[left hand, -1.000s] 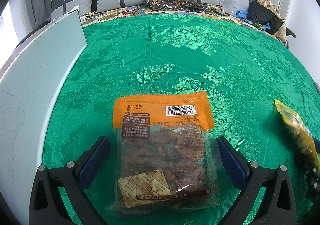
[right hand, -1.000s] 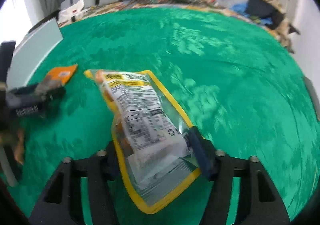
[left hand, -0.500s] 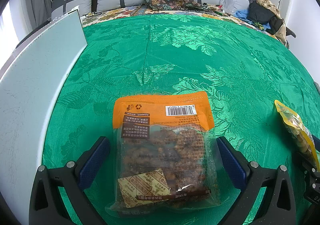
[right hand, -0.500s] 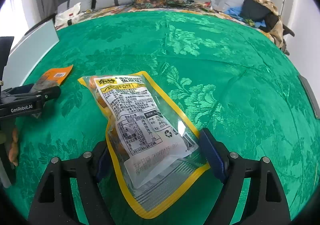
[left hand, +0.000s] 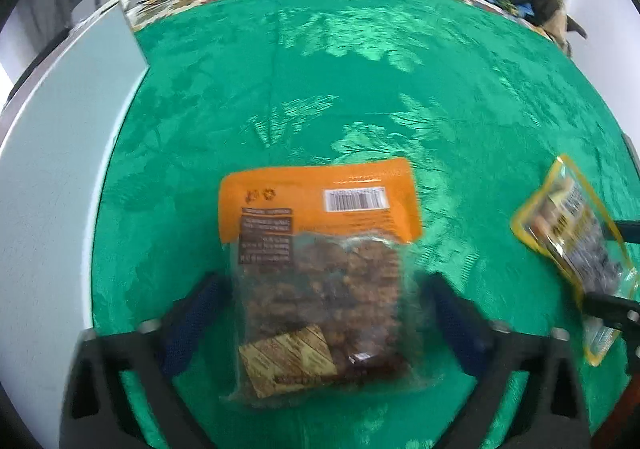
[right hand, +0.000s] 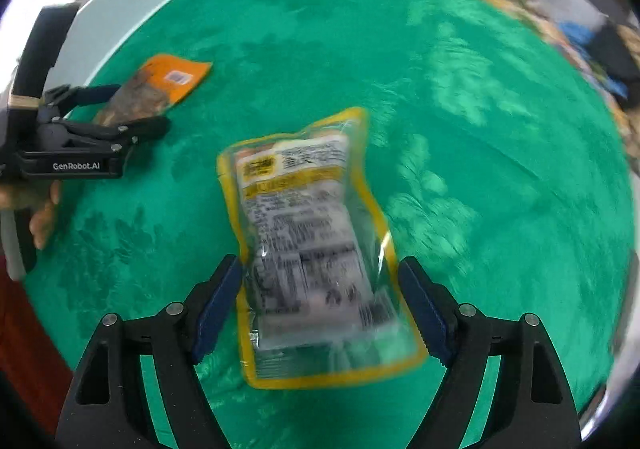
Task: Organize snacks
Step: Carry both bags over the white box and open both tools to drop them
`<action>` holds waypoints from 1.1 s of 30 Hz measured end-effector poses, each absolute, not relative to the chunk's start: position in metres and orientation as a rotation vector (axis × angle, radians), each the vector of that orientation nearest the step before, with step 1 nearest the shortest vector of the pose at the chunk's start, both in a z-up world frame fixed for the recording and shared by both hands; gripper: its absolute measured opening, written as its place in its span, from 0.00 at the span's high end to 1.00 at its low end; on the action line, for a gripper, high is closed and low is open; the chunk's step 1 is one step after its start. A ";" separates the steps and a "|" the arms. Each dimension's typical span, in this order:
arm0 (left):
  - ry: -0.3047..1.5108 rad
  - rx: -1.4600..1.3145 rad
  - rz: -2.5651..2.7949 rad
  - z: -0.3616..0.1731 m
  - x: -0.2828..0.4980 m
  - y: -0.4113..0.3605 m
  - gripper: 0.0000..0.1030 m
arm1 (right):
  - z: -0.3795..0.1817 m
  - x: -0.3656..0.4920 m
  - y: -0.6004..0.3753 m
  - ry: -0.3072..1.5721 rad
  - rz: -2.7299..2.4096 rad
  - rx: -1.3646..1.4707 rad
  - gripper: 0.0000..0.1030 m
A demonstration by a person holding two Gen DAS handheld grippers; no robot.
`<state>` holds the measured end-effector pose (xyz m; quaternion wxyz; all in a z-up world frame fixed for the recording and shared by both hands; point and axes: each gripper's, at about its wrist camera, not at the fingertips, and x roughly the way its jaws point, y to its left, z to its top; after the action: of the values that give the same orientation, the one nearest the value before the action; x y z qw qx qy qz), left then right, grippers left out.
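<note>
Left wrist view: left gripper (left hand: 324,303) clamps the orange packet (left hand: 320,245) above the green cloth (left hand: 360,81), right gripper (right hand: 320,301) clamps the yellow pouch (right hand: 308,241); slick film risks slipping free.

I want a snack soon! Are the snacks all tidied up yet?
Not yet. Nothing looks put away. Each gripper has one bag between its jaws: the left gripper the orange bag, the right gripper the yellow bag. Both bags are still over the green cloth.
</note>
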<state>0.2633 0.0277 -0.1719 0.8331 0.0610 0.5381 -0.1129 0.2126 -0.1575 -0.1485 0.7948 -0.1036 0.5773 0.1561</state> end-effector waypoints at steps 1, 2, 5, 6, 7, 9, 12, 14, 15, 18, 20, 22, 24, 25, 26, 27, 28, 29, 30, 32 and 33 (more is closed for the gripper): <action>1.140 0.139 -0.246 -0.169 0.262 0.027 0.36 | -0.151 0.218 -0.157 1.272 0.359 -0.217 0.24; 1.156 0.121 -0.262 -0.167 0.261 0.029 0.38 | -0.156 0.223 -0.157 1.338 0.406 -0.180 0.35; 1.172 0.063 -0.268 -0.163 0.253 0.042 0.47 | -0.156 0.221 -0.163 1.384 0.422 -0.101 0.49; 1.168 0.021 -0.268 -0.160 0.246 0.050 0.47 | -0.153 0.218 -0.168 1.386 0.422 -0.040 0.50; 1.162 -0.018 -0.270 -0.157 0.239 0.057 0.47 | -0.150 0.213 -0.175 1.376 0.417 0.015 0.50; 1.139 -0.108 -0.286 -0.144 0.221 0.071 0.47 | -0.139 0.202 -0.191 1.335 0.422 0.189 0.54; 1.071 -0.257 -0.320 -0.103 0.192 0.099 0.47 | -0.108 0.192 -0.201 1.258 0.457 0.368 0.77; 1.019 -0.316 -0.318 -0.078 0.179 0.119 0.47 | -0.074 0.190 -0.180 1.193 0.516 0.351 0.77; 0.984 -0.346 -0.306 -0.058 0.171 0.137 0.47 | -0.059 0.191 -0.169 1.170 0.550 0.337 0.78; 0.927 -0.368 -0.254 -0.020 0.156 0.179 0.46 | -0.016 0.196 -0.128 1.093 0.632 0.336 0.81; 0.890 -0.351 -0.186 0.003 0.144 0.213 0.46 | 0.006 0.196 -0.106 1.062 0.693 0.407 0.81; 0.872 -0.316 -0.098 0.014 0.135 0.246 0.46 | 0.027 0.193 -0.076 1.031 0.774 0.441 0.81; 0.877 -0.278 -0.006 0.015 0.129 0.274 0.46 | 0.043 0.189 -0.036 1.014 0.857 0.458 0.81; 0.886 -0.267 0.048 0.012 0.125 0.291 0.46 | 0.048 0.187 -0.017 1.010 0.893 0.463 0.81; 0.891 -0.257 0.090 0.007 0.122 0.304 0.45 | 0.053 0.187 0.005 1.005 0.924 0.462 0.81; 0.892 -0.244 0.125 0.002 0.121 0.313 0.43 | 0.056 0.185 0.027 0.997 0.937 0.451 0.81; 0.894 -0.228 0.165 -0.005 0.116 0.320 0.37 | 0.056 0.180 0.042 0.980 0.941 0.438 0.81; 0.898 -0.211 0.215 -0.013 0.112 0.328 0.30 | 0.054 0.178 0.063 0.942 0.943 0.430 0.80; 0.902 -0.196 0.261 -0.023 0.109 0.335 0.18 | 0.049 0.174 0.082 0.901 0.938 0.426 0.74; 0.916 -0.170 0.308 -0.039 0.104 0.337 0.14 | 0.027 0.168 0.118 0.914 0.929 0.400 0.32; 0.930 -0.153 0.325 -0.044 0.098 0.339 0.14 | 0.011 0.168 0.130 0.961 0.927 0.377 0.31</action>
<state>0.0981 0.3393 -0.0440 0.8783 -0.0735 0.4461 0.1557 0.1678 0.1296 0.0110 0.7687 0.1738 0.4430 0.4272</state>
